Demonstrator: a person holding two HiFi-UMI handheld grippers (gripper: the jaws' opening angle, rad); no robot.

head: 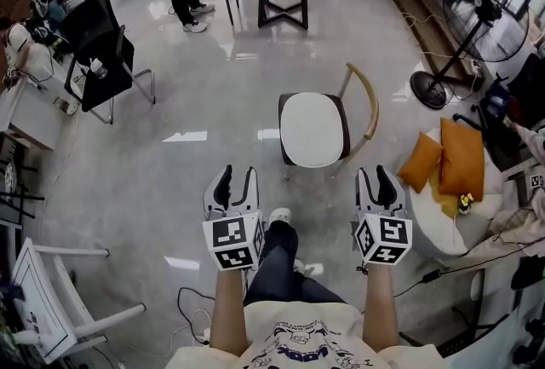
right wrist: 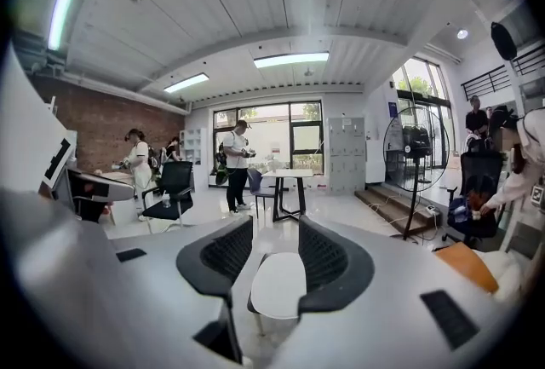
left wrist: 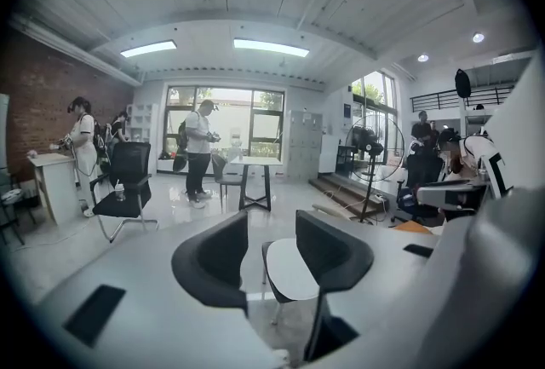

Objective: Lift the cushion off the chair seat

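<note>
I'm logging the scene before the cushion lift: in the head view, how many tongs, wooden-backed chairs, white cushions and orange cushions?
2 tongs: left tongs, right tongs, both open
1 wooden-backed chair
1 white cushion, on that chair's seat
2 orange cushions: smaller orange cushion, larger orange cushion
Total: 6

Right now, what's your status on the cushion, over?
Left gripper open, empty; right gripper open, empty. White cushion flat on chair seat, untouched, ahead of both. Only bare floor between.
</note>
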